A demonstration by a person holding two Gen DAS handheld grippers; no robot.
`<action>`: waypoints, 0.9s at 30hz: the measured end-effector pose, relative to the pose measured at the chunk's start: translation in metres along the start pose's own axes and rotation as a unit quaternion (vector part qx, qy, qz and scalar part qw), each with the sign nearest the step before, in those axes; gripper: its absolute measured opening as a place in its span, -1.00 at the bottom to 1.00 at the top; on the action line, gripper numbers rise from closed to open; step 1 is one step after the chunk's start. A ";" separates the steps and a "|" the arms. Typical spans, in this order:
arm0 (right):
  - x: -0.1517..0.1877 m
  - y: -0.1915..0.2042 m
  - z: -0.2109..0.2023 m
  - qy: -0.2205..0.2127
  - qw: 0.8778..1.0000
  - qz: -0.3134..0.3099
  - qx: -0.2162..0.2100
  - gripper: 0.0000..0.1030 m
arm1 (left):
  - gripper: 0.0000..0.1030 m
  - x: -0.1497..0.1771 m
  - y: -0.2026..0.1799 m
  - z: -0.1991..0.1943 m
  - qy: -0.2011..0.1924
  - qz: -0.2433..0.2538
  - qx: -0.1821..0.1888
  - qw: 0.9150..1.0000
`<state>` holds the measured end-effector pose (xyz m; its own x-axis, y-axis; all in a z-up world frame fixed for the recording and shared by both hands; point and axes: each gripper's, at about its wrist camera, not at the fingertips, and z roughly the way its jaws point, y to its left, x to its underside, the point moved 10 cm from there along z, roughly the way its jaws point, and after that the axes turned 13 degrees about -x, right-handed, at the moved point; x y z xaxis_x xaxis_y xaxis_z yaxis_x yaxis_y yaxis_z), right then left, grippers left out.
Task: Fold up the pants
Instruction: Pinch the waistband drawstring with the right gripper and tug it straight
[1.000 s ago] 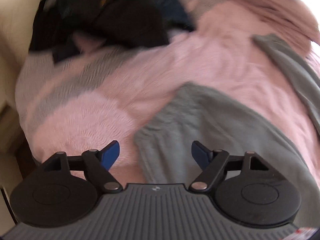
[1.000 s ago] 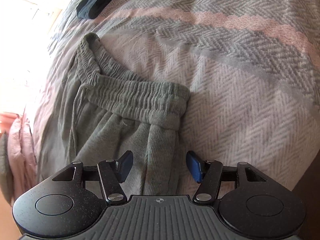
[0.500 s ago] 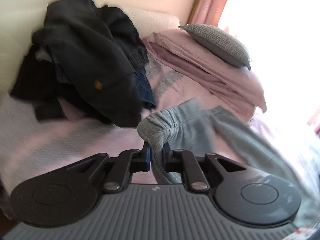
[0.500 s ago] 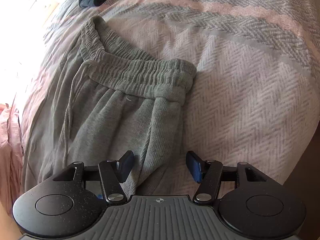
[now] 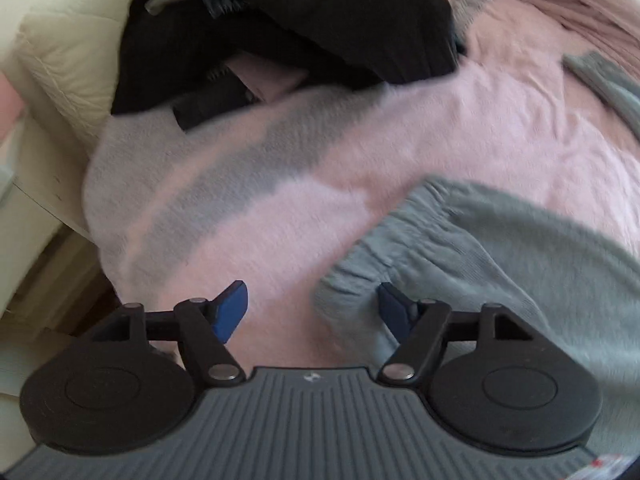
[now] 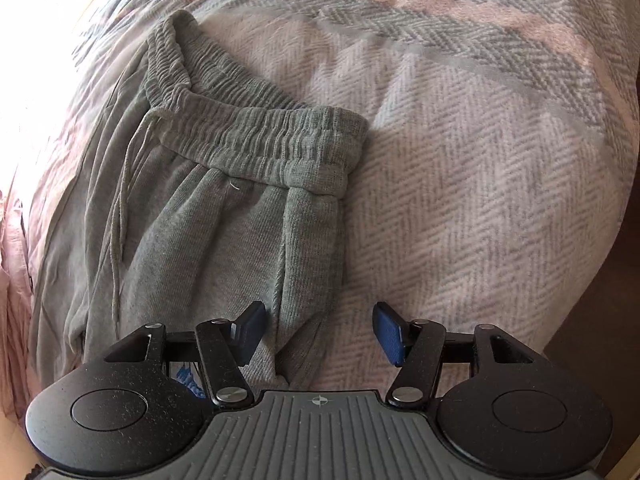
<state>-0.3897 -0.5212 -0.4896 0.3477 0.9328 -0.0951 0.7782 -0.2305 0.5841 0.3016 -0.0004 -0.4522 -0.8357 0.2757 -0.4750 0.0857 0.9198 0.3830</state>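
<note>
The left gripper (image 5: 312,308) has its jaws opening, and a ribbed cuff (image 5: 352,280) of the soft grey knitted pants (image 5: 500,248) lies between its blue pads without being pressed. The right gripper (image 6: 318,330) stands wide over the edge of the pants near the gathered elastic waistband (image 6: 256,136), holding nothing. The pants lie on the pink and grey herringbone blanket (image 6: 460,160), beside a heap of dark clothes (image 5: 300,28). I judge a fold has just been laid; next, both grippers need a fresh grip for the following fold.
</note>
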 end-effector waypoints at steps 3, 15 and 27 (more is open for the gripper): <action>0.000 0.004 -0.004 -0.002 1.000 -0.015 0.016 0.09 | 0.31 -0.018 -0.014 -0.024 -0.041 0.022 -0.009 0.999; -0.020 0.004 -0.012 -0.027 0.999 0.000 -0.022 0.09 | 0.13 -0.008 -0.095 -0.082 -0.056 0.076 0.092 0.991; -0.022 0.000 -0.010 -0.046 0.993 -0.105 -0.008 -0.95 | -0.18 0.047 -0.181 -0.145 -0.068 0.132 0.199 0.969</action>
<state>-0.4024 -0.5391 -0.4798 0.2246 0.9307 -0.2886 0.8310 -0.0282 0.5556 0.1681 -0.1944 -0.4284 -0.6801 0.5248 -0.5120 0.5112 0.8400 0.1820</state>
